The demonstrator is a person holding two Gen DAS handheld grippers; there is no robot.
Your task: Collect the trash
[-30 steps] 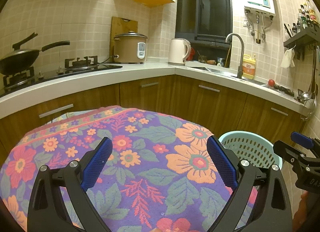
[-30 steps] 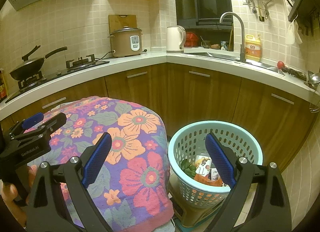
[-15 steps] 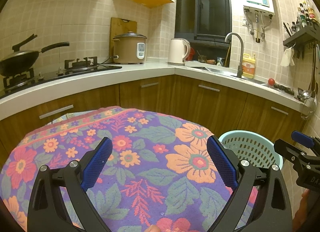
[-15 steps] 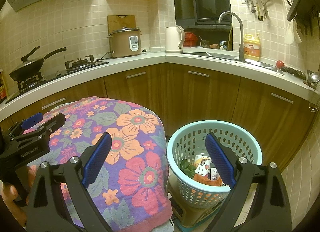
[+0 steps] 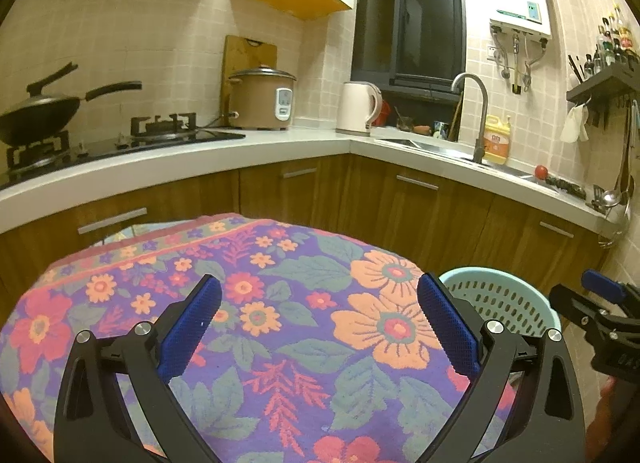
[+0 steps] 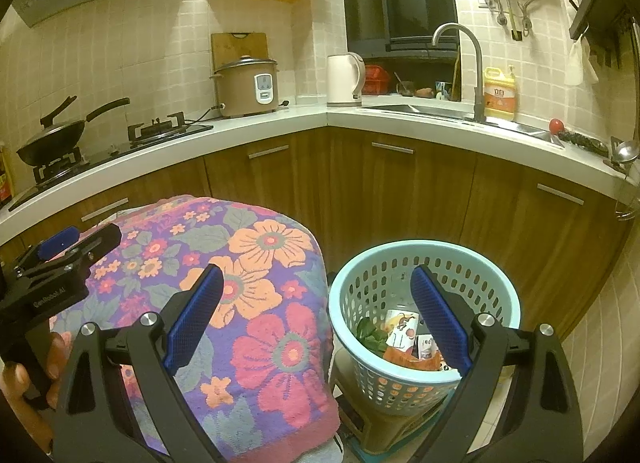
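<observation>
Both claws empty: left gripper (image 5: 318,327) jaws wide apart over the floral cloth (image 5: 280,303); right gripper (image 6: 316,317) equally spread, straddling the cloth edge and the basket (image 6: 496,291) at 4 o'clock.
Collection looks about done; trash (image 6: 404,339) (printed cartons, orange wrapper, green leaves) sits in the basket bottom; no loose trash visible on the cloth, though the floor is mostly hidden.

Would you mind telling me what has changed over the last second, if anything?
Almost nothing. Neither tool took hold of or let go of anything: the left tool and right tool stay open and empty. The trash still lies in the basket, and the flowered cloth has not moved.
</observation>
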